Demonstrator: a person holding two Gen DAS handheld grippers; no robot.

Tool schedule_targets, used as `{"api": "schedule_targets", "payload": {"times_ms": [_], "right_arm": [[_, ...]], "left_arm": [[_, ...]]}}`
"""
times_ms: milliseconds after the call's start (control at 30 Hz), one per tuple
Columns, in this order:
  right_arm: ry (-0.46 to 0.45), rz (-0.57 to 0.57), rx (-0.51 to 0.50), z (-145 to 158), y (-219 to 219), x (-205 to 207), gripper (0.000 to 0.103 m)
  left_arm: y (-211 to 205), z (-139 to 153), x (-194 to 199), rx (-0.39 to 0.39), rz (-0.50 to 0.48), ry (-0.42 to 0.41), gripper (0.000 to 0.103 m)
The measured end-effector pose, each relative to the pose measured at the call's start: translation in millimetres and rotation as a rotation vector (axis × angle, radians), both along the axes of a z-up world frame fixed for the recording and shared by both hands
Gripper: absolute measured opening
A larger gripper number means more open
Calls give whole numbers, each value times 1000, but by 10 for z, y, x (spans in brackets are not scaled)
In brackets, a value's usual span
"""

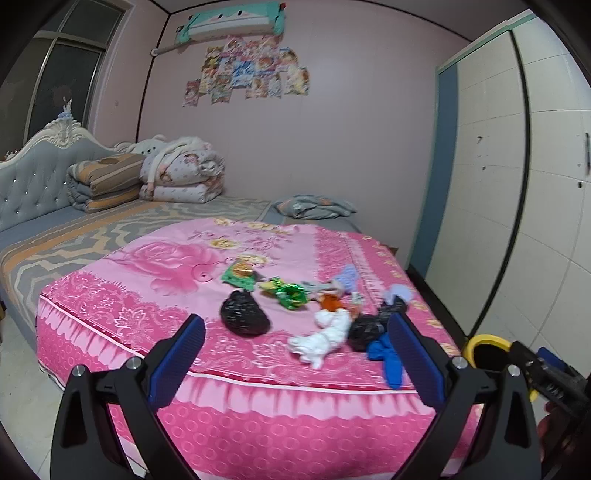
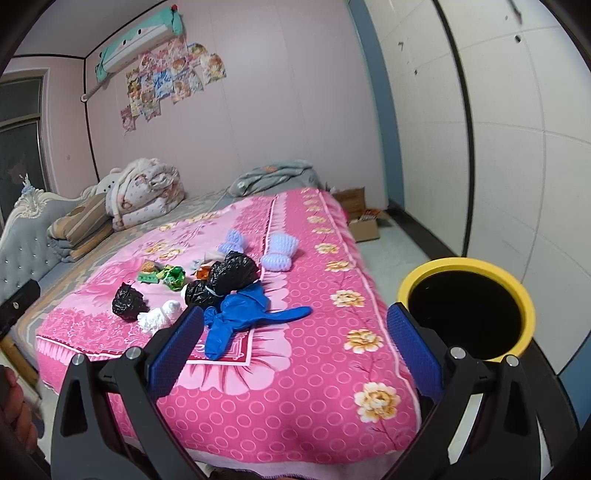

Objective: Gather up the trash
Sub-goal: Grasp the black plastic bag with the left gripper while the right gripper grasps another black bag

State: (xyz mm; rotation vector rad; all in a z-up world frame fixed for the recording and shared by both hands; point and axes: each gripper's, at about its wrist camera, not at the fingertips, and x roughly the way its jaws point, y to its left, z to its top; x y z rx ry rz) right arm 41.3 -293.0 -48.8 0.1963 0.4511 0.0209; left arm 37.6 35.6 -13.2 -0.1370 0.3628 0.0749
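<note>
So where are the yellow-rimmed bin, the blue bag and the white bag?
yellow-rimmed bin (image 2: pixel 524 295), right wrist view, on its yellow rim.
blue bag (image 2: pixel 240 314), right wrist view, on its bulging middle.
white bag (image 1: pixel 328 334), left wrist view, on its crumpled middle.

1. We see a bed (image 1: pixel 92 236) with a pink floral bedspread (image 2: pixel 314 350) over its near end.
2. At its head stands a grey tufted headboard (image 1: pixel 33 177).
3. Folded quilts (image 1: pixel 181 173) are stacked beside it, by the pink wall.
4. We count a cluster of cartoon posters (image 1: pixel 251 70) under a covered air conditioner (image 1: pixel 232 22).
5. A white wardrobe (image 1: pixel 517 166) fills the right side.
6. An open cardboard box (image 2: pixel 364 218) sits on the floor beyond the bed.
</note>
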Motion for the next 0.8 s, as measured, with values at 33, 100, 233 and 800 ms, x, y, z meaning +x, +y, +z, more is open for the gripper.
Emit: {"api": "schedule_targets", "payload": {"times_ms": [33, 100, 233, 800], "right_arm": [[3, 8, -3, 1, 9, 49, 95], [18, 39, -11, 8, 43, 183, 95], [66, 119, 7, -3, 102, 491, 95], [269, 312, 111, -197, 539, 2067, 95]], "left_arm": [[49, -7, 52, 1, 9, 10, 96], [162, -57, 173, 1, 26, 39, 96], [397, -207, 463, -17, 37, 123, 96], [911, -638, 1789, -19, 79, 321, 96]]}}
